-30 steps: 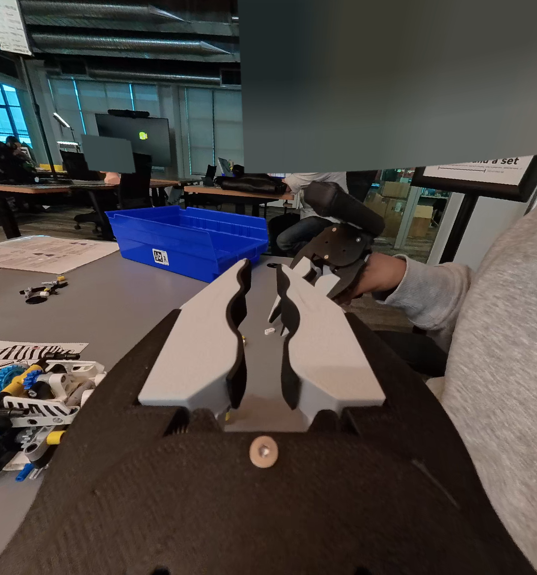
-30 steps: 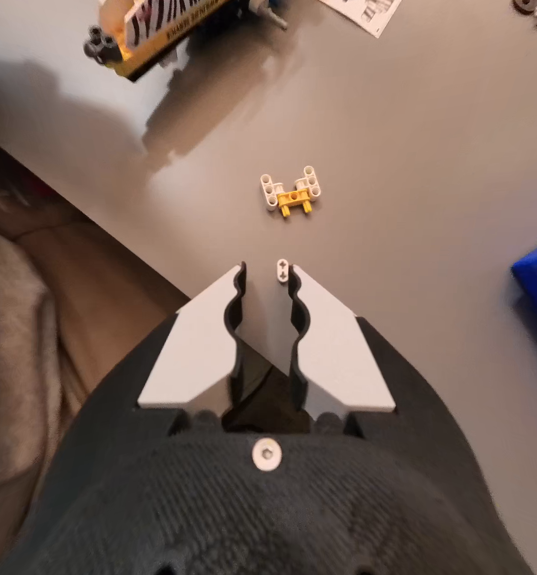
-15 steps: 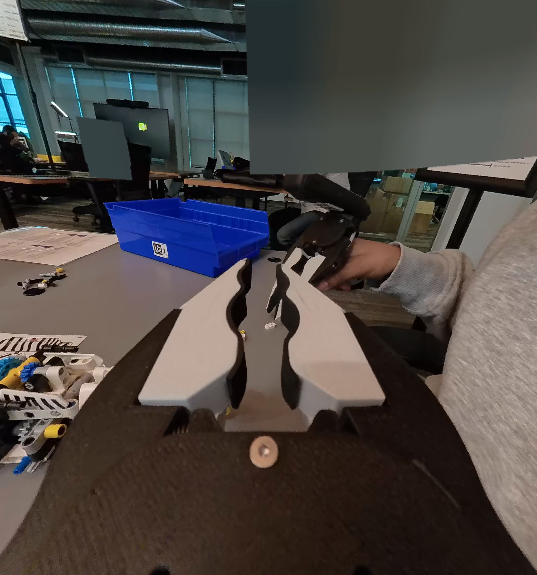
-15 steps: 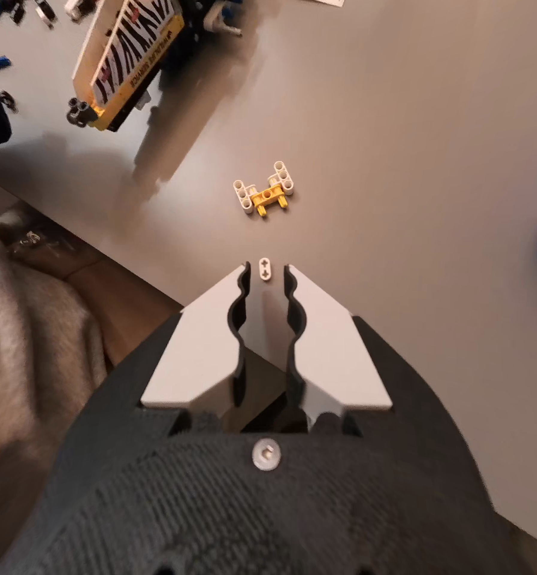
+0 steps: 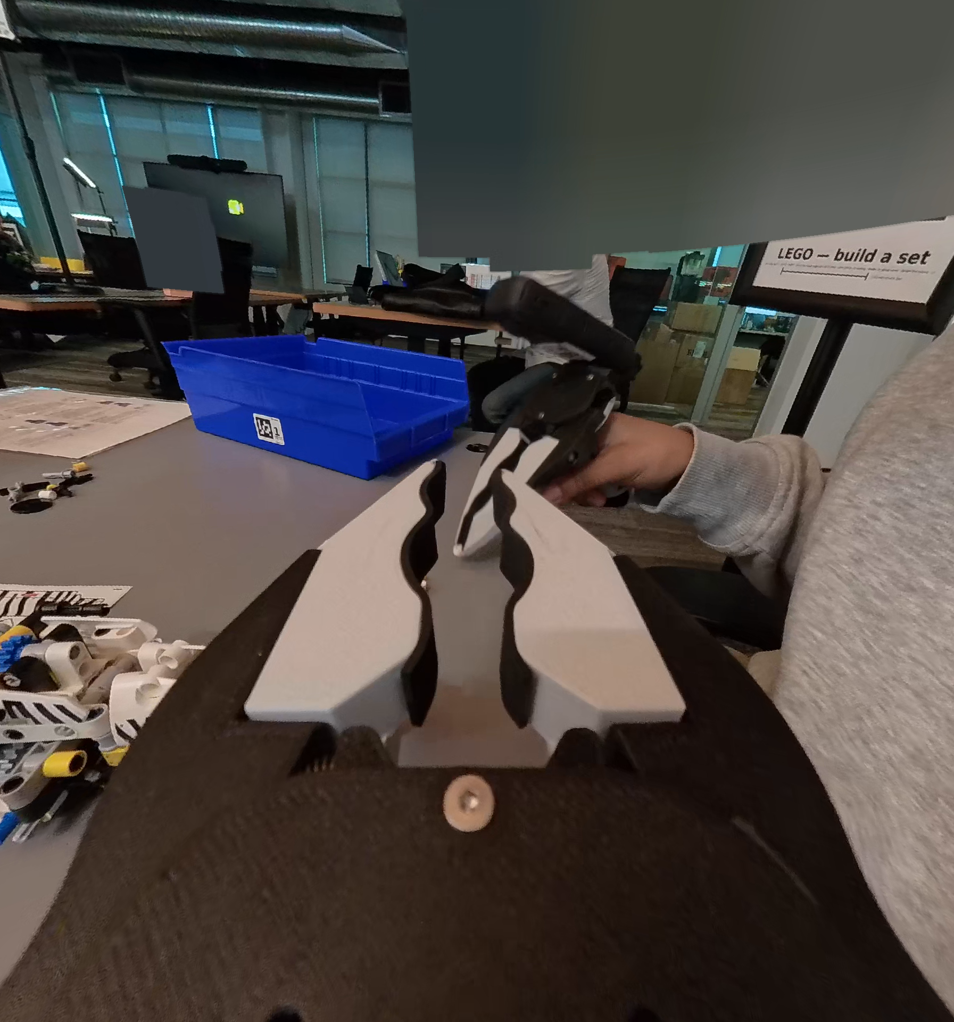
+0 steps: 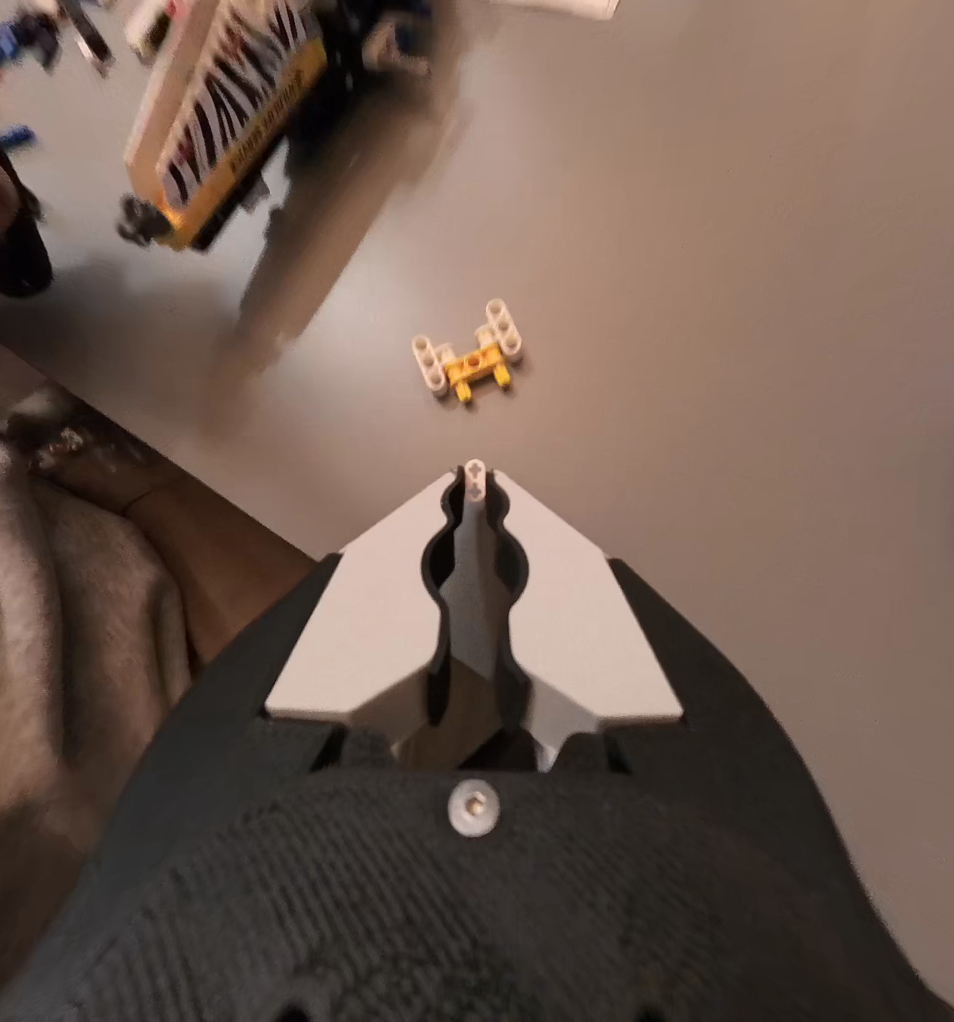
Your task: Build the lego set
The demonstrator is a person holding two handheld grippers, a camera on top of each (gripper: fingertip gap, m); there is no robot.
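Note:
My right gripper [image 6: 475, 476] is shut on a small white two-hole connector piece [image 6: 475, 479] at the table's near edge. It also shows in the left wrist view [image 5: 477, 545], tips down on the table. Just beyond it lies a small white and yellow sub-assembly [image 6: 470, 355]. The half-built zebra-striped vehicle [image 6: 231, 119] stands at the upper left, and shows in the left wrist view [image 5: 43, 691] too. My left gripper [image 5: 466, 481] is open and empty, held low over the table.
A blue bin [image 5: 320, 398] stands at the back of the grey table [image 5: 187, 514]. An instruction sheet [image 5: 49, 415] and a small black sub-assembly [image 5: 43, 486] lie at the far left. Loose pieces [image 6: 4, 72] lie beside the vehicle. A person's grey sleeve [image 5: 751, 492] is on the right. My hands' fingertips stand some 15 cm from each other.
My right gripper has closed on the small white connector piece that lay between its open fingertips. The left gripper has hardly moved.

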